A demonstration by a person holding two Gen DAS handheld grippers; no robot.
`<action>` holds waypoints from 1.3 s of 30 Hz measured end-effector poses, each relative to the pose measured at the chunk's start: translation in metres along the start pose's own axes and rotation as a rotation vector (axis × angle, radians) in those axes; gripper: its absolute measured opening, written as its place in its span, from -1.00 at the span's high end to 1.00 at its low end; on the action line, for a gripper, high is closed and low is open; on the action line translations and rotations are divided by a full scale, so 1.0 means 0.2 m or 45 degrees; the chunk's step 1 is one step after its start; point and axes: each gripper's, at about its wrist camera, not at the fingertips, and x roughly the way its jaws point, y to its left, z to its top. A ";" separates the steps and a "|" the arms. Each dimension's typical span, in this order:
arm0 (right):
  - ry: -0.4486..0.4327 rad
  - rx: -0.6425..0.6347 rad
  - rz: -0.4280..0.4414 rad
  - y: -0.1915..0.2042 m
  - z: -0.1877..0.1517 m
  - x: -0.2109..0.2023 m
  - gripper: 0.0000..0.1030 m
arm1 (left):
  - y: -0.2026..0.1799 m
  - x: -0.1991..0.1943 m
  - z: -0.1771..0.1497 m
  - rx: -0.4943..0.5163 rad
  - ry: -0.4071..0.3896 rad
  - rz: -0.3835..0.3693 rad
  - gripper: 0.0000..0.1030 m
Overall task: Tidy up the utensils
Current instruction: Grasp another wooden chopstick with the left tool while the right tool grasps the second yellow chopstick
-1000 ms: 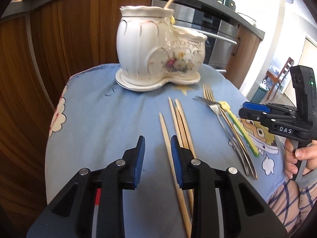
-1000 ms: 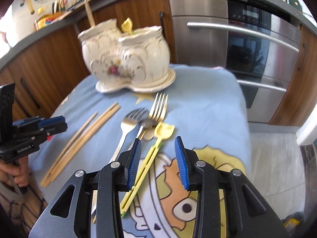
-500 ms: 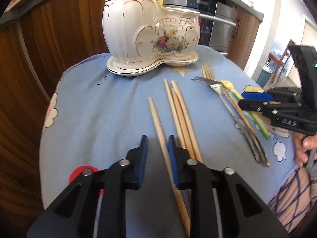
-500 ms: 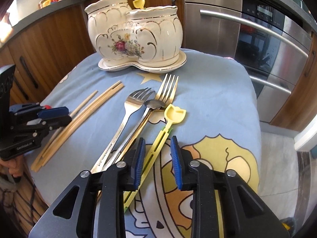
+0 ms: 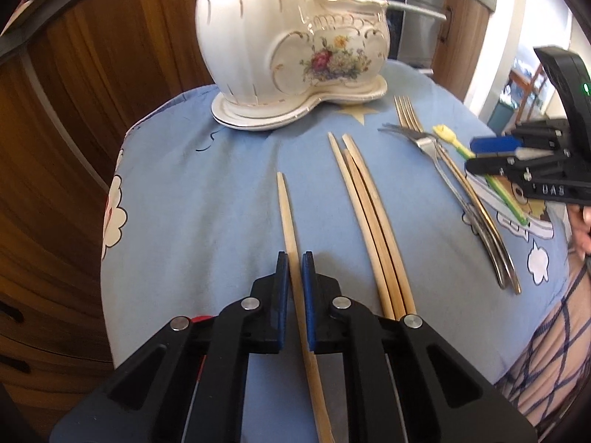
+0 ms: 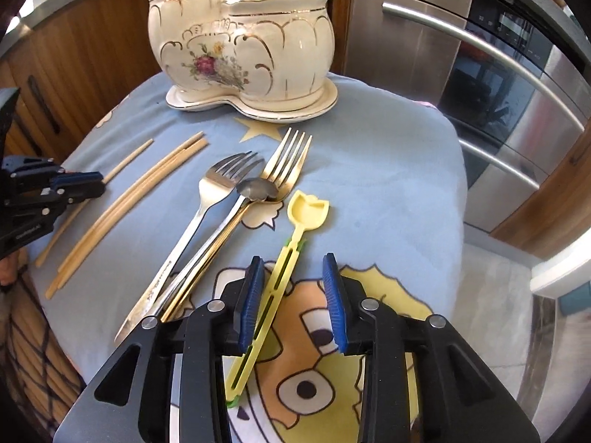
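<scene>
1. Chopstick [image 5: 291, 243], the single one left of the three bundled chopsticks [image 5: 369, 217], now sits pinched between the left gripper [image 5: 294, 271] pads, which stood wider a second ago.
2. Right gripper [image 6: 293, 284] has spread open around the yellow spoon [image 6: 291, 240] handle on the blue cloth [image 6: 388, 170], before the ceramic holder [image 6: 240, 44].

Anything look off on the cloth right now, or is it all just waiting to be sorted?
Nothing damaged or spilled. One oddity: a single chopstick lies apart from the other three, between the left hand-held gripper's narrow jaws. The spoon lies across the forks.
</scene>
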 end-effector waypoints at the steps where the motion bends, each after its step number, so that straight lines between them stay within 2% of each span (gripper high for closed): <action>1: 0.002 -0.005 0.003 0.00 0.01 0.00 0.36 | 0.00 0.00 0.01 0.017 0.020 0.003 0.84; 3: 0.006 -0.022 0.011 0.00 0.01 0.00 0.38 | 0.00 0.00 0.01 0.054 0.053 0.005 0.84; 9: 0.048 -0.052 0.075 -0.05 0.04 0.01 0.62 | 0.01 -0.01 0.01 0.120 0.122 -0.019 0.83; 16: 0.078 -0.065 0.075 -0.05 0.05 0.01 0.62 | 0.02 0.01 0.05 0.150 0.203 -0.067 0.83; 24: 0.026 0.017 0.088 -0.08 0.03 0.00 0.79 | 0.07 0.00 0.01 0.052 0.120 -0.084 0.88; 31: 0.004 0.051 0.091 -0.12 0.03 -0.02 0.79 | 0.18 -0.04 -0.02 -0.111 0.026 -0.115 0.89; 34: 0.052 0.001 0.048 -0.10 0.03 0.00 0.79 | 0.18 -0.04 -0.01 -0.065 0.049 -0.082 0.89; 39: 0.128 -0.034 0.052 -0.09 0.07 0.01 0.79 | 0.13 0.00 0.03 0.077 0.161 -0.055 0.89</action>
